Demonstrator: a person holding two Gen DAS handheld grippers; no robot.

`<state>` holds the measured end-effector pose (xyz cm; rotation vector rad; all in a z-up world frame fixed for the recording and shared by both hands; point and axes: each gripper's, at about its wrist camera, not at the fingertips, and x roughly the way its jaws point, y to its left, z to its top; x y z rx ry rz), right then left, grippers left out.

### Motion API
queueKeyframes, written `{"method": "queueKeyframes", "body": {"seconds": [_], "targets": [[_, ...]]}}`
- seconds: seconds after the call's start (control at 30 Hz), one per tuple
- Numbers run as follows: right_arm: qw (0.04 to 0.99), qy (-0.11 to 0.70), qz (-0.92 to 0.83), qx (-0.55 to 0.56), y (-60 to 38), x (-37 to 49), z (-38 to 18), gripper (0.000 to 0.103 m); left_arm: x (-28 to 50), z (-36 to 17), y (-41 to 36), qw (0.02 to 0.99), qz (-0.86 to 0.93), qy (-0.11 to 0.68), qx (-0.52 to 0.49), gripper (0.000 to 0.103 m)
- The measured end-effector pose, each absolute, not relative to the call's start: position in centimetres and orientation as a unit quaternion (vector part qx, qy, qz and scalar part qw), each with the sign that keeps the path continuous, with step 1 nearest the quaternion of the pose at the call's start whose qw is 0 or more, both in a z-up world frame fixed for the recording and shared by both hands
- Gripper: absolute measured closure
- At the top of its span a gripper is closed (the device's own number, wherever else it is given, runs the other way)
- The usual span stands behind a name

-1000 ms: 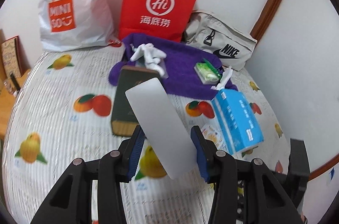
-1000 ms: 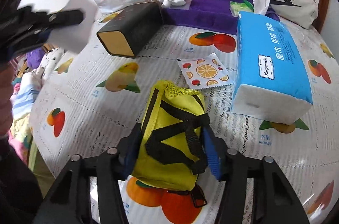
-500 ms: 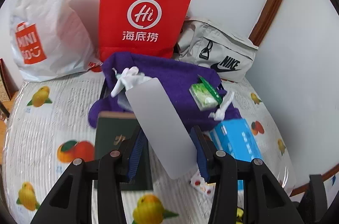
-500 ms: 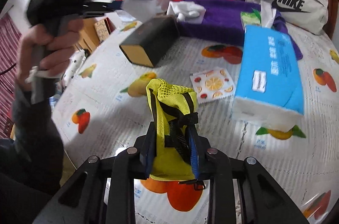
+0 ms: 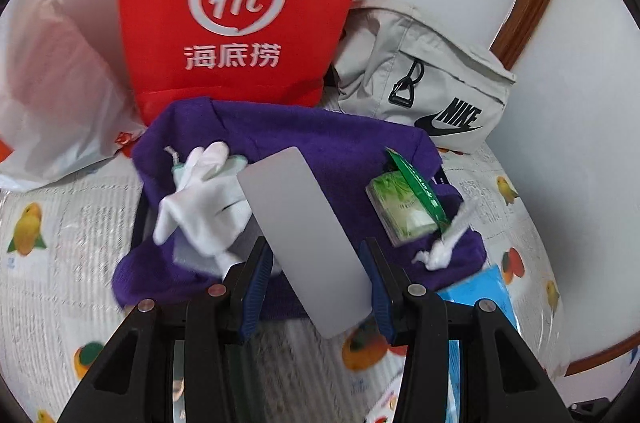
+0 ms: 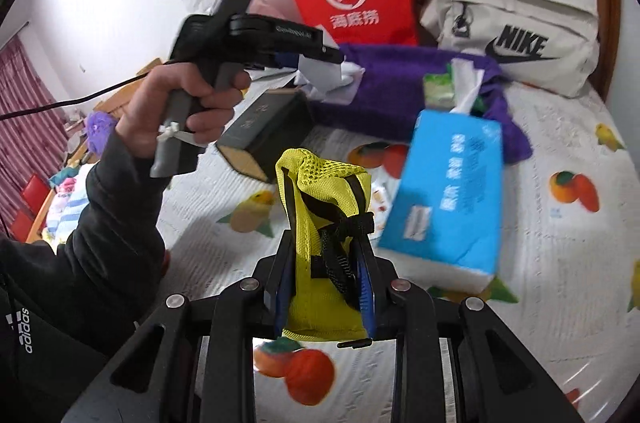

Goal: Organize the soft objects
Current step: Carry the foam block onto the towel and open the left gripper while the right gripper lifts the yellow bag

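Yellow pouch [image 6: 324, 247] is now riding clear of the bench, pinched upright in the right gripper [image 6: 325, 287] jaws after they closed on it. Left gripper [image 5: 316, 287], jaws half-wide holding a grey card [image 5: 304, 239], is swinging in over the purple towel [image 5: 320, 131]. Sorting is underway.

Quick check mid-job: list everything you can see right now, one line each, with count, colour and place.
paper bag: 1, red, against back wall
plastic bag: 1, white, left of paper bag
Nike bag: 1, beige, right of paper bag
towel: 1, purple, before the bags
gloves: white, on towel
tissue pack: 1, green, on towel
tissue box: 1, blue, near towel
box: 1, dark, near towel
card: 1, grey, in left claw
mesh bag: 1, yellow, in right claw
tablecloth: 1, white, fruit print
left claw: holding card
right claw: holding mesh bag
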<state>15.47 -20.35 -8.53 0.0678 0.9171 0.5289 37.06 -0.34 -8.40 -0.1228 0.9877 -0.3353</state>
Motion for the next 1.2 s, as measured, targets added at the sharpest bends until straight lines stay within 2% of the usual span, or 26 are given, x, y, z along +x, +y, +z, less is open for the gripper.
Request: {"method": "queueKeyframes", "body": {"seconds": [0.47, 0.7, 1.2], "targets": [[0.885, 0.408, 0.219, 0.047, -23.4, 19.1, -6.9, 0.075, 41.1, -11.6, -0.7, 0.848, -0.128, 0.513, -0.043, 0.057], [0.888, 0.400, 0.221, 0.051, -23.4, 19.8, -6.5, 0.075, 42.1, -12.5, -1.8, 0.836, -0.141, 0.530, -0.032, 0.037], [0.889, 0.393, 0.229, 0.055, -23.3, 19.2, -6.4, 0.075, 40.6, -10.7, -2.5, 0.847, -0.131, 0.515, 0.011, 0.030]]}}
